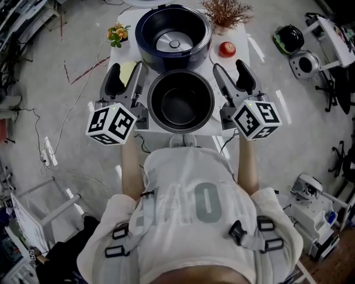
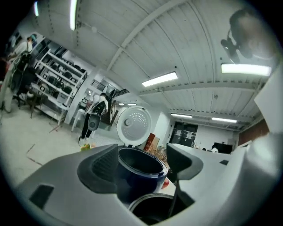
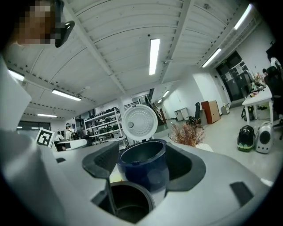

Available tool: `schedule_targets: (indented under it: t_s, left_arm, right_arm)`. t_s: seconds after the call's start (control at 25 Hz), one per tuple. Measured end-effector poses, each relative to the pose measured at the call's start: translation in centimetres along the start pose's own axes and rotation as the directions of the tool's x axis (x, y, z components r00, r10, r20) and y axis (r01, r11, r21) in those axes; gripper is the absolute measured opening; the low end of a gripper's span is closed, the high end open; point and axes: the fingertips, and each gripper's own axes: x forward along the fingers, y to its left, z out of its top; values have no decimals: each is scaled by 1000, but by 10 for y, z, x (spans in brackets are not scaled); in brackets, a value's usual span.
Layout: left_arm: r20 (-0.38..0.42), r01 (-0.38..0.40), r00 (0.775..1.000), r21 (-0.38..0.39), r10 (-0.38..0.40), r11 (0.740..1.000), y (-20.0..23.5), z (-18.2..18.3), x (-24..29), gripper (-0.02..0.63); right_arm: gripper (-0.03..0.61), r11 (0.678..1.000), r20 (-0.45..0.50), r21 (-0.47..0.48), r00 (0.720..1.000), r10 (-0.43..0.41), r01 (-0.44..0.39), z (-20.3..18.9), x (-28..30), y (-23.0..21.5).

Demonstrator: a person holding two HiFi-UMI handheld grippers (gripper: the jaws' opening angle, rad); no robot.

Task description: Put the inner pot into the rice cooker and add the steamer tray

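Head view: inner pot (image 1: pixel 181 105) sits squarely between the open left gripper (image 1: pixel 126 75) and right gripper (image 1: pixel 232 72), rice cooker (image 1: pixel 147 47) just beyond.

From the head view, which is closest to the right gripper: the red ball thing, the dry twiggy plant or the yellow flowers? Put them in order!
1. Red ball thing, just ahead of the right gripper.
2. Dry twiggy plant, farther back on the same side.
3. Yellow flowers, across on the left side.
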Motion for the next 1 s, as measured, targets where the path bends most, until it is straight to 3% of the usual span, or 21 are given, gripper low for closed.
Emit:
schedule_targets:
  t_s: [0.2, 0.36, 0.44, 0.6, 0.84, 0.92, 1.0]
  left_arm:
    - [-70, -25, 998, -229, 9, 973, 29, -48, -11, 322]
    - [-124, -34, 992, -411, -19, 911, 47, -94, -25, 322]
    - [-133, -4, 988, -527, -78, 850, 47, -116, -31, 321]
    - [-122, 39, 976, -720, -182, 693, 43, -147, -46, 320]
    - [-56, 97, 957, -862, -285, 498, 36, -171, -56, 318]
    - [-31, 110, 956, -884, -293, 454, 34, -173, -57, 314]
    - [-24, 115, 954, -891, -300, 438, 34, -173, -58, 308]
  right_arm:
    - [321, 979, -81, 203, 996, 23, -6, -46, -5, -18]
    - [319, 904, -122, 427, 990, 73, -14, -92, -11, -25]
    - [316, 844, -137, 536, 984, 110, -20, -115, -16, -26]
    - [315, 722, -144, 691, 973, 179, -30, -149, -25, -26]
    - [314, 564, -90, 824, 969, 229, -57, -171, -36, -22]
    - [313, 539, -73, 839, 968, 240, -71, -172, -37, -18]
    - [308, 531, -65, 844, 967, 246, -79, -172, -39, -15]
